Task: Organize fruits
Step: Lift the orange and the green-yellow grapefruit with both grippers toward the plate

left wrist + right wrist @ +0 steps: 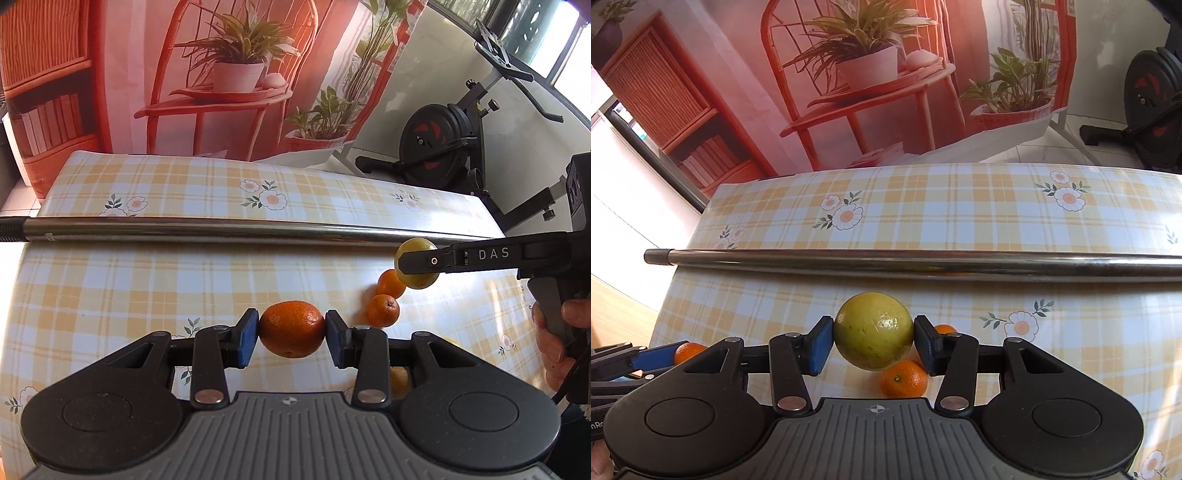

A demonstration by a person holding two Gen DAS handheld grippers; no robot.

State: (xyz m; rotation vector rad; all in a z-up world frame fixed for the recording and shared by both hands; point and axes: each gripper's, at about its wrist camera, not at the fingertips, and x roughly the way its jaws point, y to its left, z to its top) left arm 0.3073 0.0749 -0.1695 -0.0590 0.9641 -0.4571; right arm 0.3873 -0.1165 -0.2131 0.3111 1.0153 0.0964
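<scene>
My left gripper (291, 334) is shut on an orange mandarin (291, 328) and holds it above the checked tablecloth (147, 288). My right gripper (873, 341) is shut on a yellow-green round fruit (873, 330), also held off the table. In the left wrist view the right gripper (417, 264) comes in from the right with that yellow fruit (421, 282). Two small mandarins (384, 310) (389, 282) lie on the cloth below it. Another mandarin (399, 378) shows partly behind my left fingers. In the right wrist view one mandarin (905, 378) lies under the yellow fruit and another (945, 328) peeks out behind the right finger.
A shiny metal rod (221, 229) (923, 264) lies across the table beyond the fruit. Behind the table hangs a printed backdrop with plants (236, 66). An exercise bike (443, 147) stands at the right rear.
</scene>
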